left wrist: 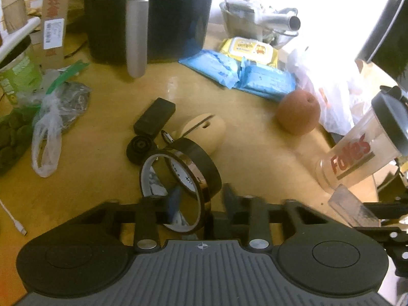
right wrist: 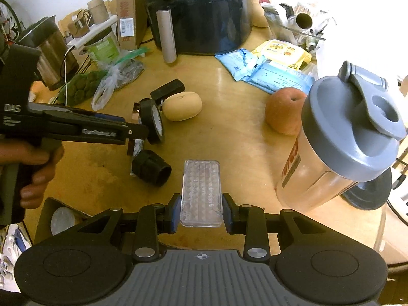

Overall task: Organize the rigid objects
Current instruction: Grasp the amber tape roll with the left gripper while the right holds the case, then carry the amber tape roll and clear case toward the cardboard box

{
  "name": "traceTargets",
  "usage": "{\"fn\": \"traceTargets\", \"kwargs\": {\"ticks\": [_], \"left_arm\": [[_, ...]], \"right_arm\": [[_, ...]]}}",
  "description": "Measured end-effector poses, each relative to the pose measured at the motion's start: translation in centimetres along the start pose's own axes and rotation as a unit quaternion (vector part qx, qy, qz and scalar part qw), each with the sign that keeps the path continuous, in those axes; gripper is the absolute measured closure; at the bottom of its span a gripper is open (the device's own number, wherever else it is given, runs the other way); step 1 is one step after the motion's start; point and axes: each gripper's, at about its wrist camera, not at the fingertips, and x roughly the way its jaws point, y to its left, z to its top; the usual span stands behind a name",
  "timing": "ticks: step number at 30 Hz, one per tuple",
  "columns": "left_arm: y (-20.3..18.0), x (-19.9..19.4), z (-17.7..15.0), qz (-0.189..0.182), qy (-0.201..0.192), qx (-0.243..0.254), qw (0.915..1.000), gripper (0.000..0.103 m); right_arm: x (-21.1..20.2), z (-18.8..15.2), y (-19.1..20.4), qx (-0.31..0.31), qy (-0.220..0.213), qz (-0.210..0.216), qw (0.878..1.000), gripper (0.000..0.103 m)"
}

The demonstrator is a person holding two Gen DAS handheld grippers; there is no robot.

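My left gripper [left wrist: 200, 199] is shut on a dark tape roll [left wrist: 183, 176], held above the wooden table [left wrist: 102, 178]; the roll also shows in the right wrist view [right wrist: 153, 122]. My right gripper [right wrist: 201, 213] is shut on a clear plastic case [right wrist: 200, 191], held flat over the table. On the table lie a black block [left wrist: 154, 118], a black round adapter [right wrist: 150, 169], a tan rounded wooden piece [right wrist: 182, 107] and an apple [right wrist: 284, 112]. A shaker bottle with a grey lid [right wrist: 344, 137] stands at the right.
A black air fryer [right wrist: 199, 12] stands at the back, with a grey tube [right wrist: 167, 35] in front of it. Blue and yellow wipe packs [right wrist: 270, 63] lie behind the apple. Plastic bags [left wrist: 51, 117] and a green tub [right wrist: 102, 46] crowd the left side. A white cable [left wrist: 12, 219] lies at the left edge.
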Motion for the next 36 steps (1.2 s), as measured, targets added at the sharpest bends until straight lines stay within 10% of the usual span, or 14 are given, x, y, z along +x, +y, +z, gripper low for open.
{"fn": "traceTargets", "kwargs": {"ticks": [36], "left_arm": [[-1.6,-9.2,-2.3,0.030,-0.070,0.029,0.9967,0.092]], "right_arm": [[-1.4,-0.5,2.2,-0.033,-0.045,-0.001,0.998,0.067]]}}
